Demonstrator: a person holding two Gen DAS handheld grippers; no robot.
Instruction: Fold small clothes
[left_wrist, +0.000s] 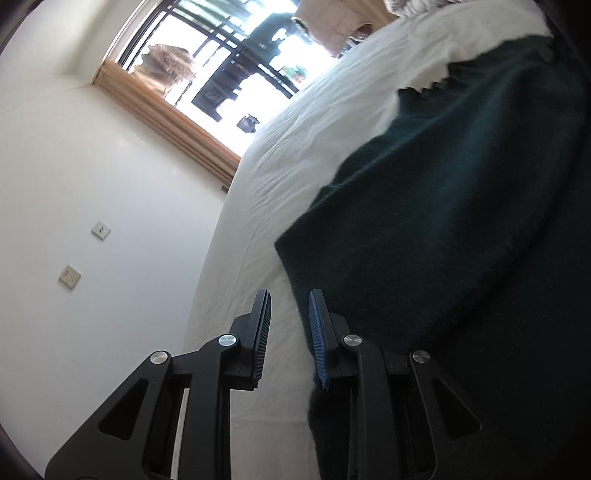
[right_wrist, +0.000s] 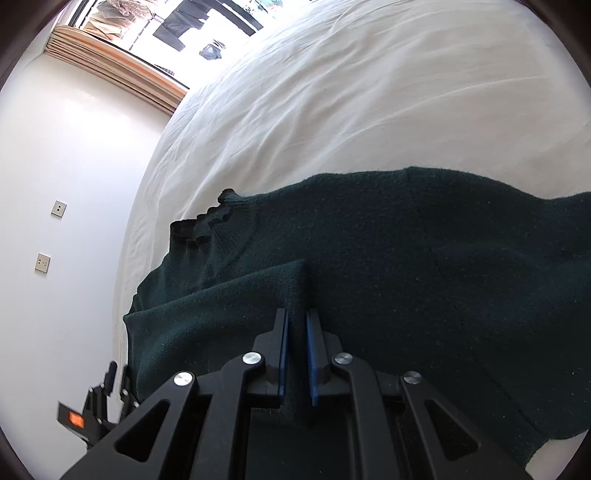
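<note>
- Sweater (right_wrist: 424, 258), one dark green knit, lies spread on the white bed (right_wrist: 351, 92); a folded flap of it reaches up between the right jaws.
- Right gripper (right_wrist: 295, 325) points steeply down at the knit, its jaws nearly together and pinching that flap's edge between the blue pads (right_wrist: 312, 354).
- Left gripper (left_wrist: 290, 314) is rolled over so the room looks tilted; it points shallowly down along the sweater's edge. Its jaws stand a narrow gap apart with only bare bedsheet showing between them; the knit's fuzzy border runs just beside the right-hand pad (left_wrist: 317, 339), and I cannot tell whether it touches.
- Ahead of the right jaws, the sweater's ribbed collar (right_wrist: 210, 218) lies crumpled to the left on the sheet.
- Beyond both jaws stand a white wall (left_wrist: 92, 166) with two sockets (left_wrist: 70, 276), and one window (left_wrist: 229, 55) with a tan curtain at its edge.
- Nothing lies on the sweater in front of either pair of jaws.
</note>
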